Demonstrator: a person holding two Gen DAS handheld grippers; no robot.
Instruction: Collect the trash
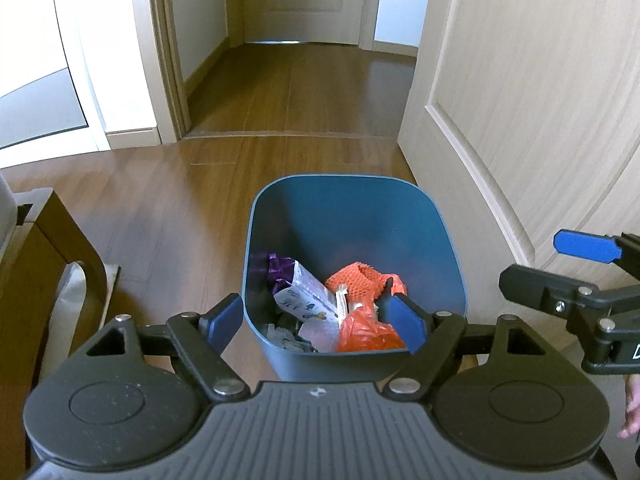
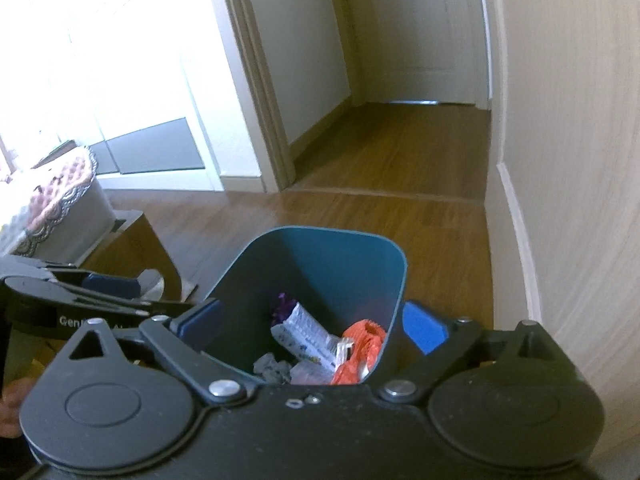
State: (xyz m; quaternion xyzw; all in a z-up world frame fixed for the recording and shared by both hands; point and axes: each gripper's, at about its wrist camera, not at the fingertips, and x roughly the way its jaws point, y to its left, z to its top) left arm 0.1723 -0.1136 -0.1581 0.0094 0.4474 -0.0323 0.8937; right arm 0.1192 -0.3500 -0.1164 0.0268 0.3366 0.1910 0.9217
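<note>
Both tools hang over the bin with nothing between their pads: the left hand-held gripper (image 1: 316, 316) stands wide, its blue pads straddling the near rim, and the right hand-held gripper (image 2: 316, 328) gapes widest, empty. The drop looks done; next comes fetching more litter. In the dark teal plastic waste bin (image 1: 352, 208), an orange mesh bag (image 1: 360, 280) lies at four o'clock, a white printed wrapper (image 1: 308, 296) at eight. Wooden plank floor (image 1: 180, 208) runs to a doorway at twelve; a pale door panel (image 1: 520, 100) stands at three.

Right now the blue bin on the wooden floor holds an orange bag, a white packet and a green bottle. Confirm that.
Not quite: the blue bin holds an orange bag and a white packet, but no green bottle. Beside the packet lies a purple wrapper, as the left wrist view shows.
</note>
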